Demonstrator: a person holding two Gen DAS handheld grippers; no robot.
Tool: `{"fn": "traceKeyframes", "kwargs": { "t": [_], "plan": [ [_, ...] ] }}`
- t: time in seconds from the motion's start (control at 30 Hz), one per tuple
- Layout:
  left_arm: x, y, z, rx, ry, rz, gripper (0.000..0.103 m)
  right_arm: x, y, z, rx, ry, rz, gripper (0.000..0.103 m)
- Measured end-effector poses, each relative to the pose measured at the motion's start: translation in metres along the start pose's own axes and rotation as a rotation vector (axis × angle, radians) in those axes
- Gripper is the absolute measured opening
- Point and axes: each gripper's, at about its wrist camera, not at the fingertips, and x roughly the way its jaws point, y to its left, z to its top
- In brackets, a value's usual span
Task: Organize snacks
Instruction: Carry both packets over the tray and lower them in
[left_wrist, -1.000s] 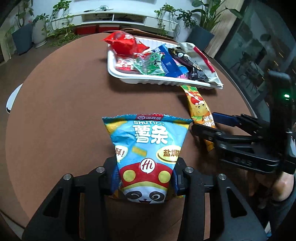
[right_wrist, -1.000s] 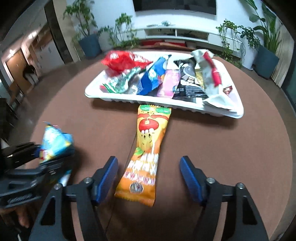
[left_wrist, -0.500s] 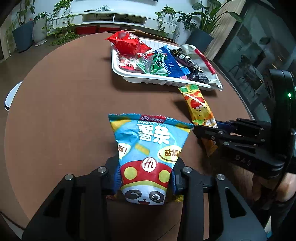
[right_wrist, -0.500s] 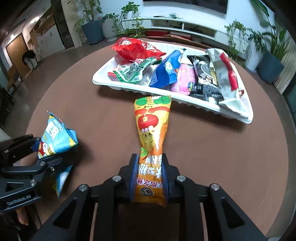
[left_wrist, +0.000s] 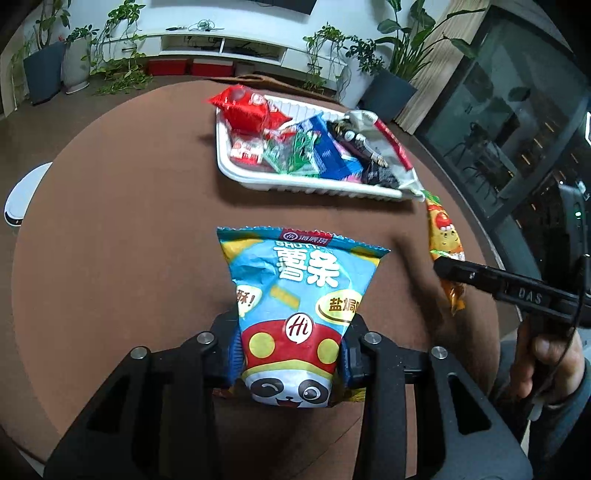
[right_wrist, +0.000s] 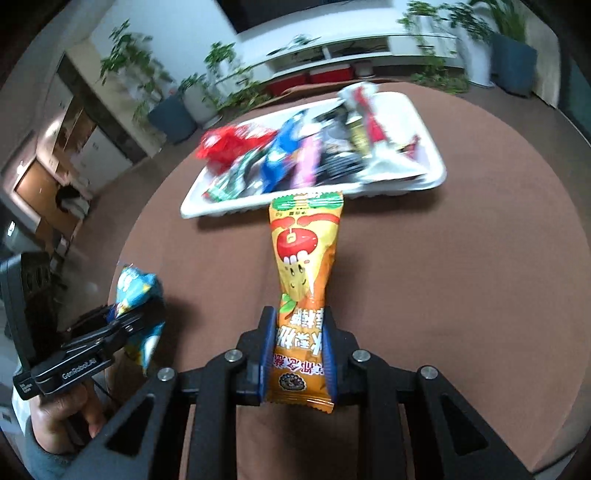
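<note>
My left gripper (left_wrist: 290, 354) is shut on a blue panda fries bag (left_wrist: 299, 295) and holds it above the brown round table (left_wrist: 122, 229). My right gripper (right_wrist: 297, 350) is shut on a long orange snack pack (right_wrist: 303, 266), lifted off the table with its far end near the white tray (right_wrist: 417, 181). The tray also shows in the left wrist view (left_wrist: 258, 181), filled with several snack packets, a red bag (left_wrist: 247, 109) at its far left. In the left wrist view the orange pack (left_wrist: 443, 236) and right gripper (left_wrist: 447, 269) are at the right.
The left gripper with the blue bag (right_wrist: 136, 291) shows at the left of the right wrist view. A white object (left_wrist: 18, 195) lies off the table's left edge. Plants and a low white shelf stand beyond the table.
My right gripper closed on the orange pack and lifted it off the table, tilting toward the tray. My left gripper kept the blue bag and rose slightly.
</note>
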Motion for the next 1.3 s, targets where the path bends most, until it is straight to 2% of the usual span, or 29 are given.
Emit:
{"fn": "traceKeyframes", "kwargs": {
  "t": [0.17,0.27,0.4,0.53,0.67,0.77,1.07,1.3],
  "plan": [
    [-0.012,-0.005,0.029,0.021,-0.04,0.001,0.036,-0.032,-0.035,0.023,0.074,-0.085,-0.048,0.025],
    [-0.019,-0.011,0.06,0.054,-0.076,0.021,0.036,-0.054,-0.045,0.045,0.083,-0.146,-0.074,0.025],
    [-0.019,-0.02,0.105,0.082,-0.11,0.037,0.036,-0.077,-0.031,0.084,0.019,-0.22,-0.064,0.025],
    [-0.007,-0.032,0.146,0.11,-0.119,0.053,0.036,-0.078,0.0,0.115,-0.067,-0.244,-0.041,0.025],
    [0.021,-0.038,0.177,0.116,-0.104,0.079,0.036,-0.044,0.023,0.141,-0.113,-0.18,-0.017,0.025],
    [0.044,-0.04,0.185,0.126,-0.077,0.098,0.036,-0.011,0.034,0.149,-0.154,-0.114,-0.03,0.025],
    [0.103,-0.032,0.181,0.096,-0.022,0.106,0.036,0.054,0.028,0.159,-0.163,0.016,-0.05,0.025],
    [0.13,-0.027,0.182,0.082,-0.009,0.111,0.037,0.079,0.027,0.159,-0.16,0.064,-0.061,0.025]
  ]
}}
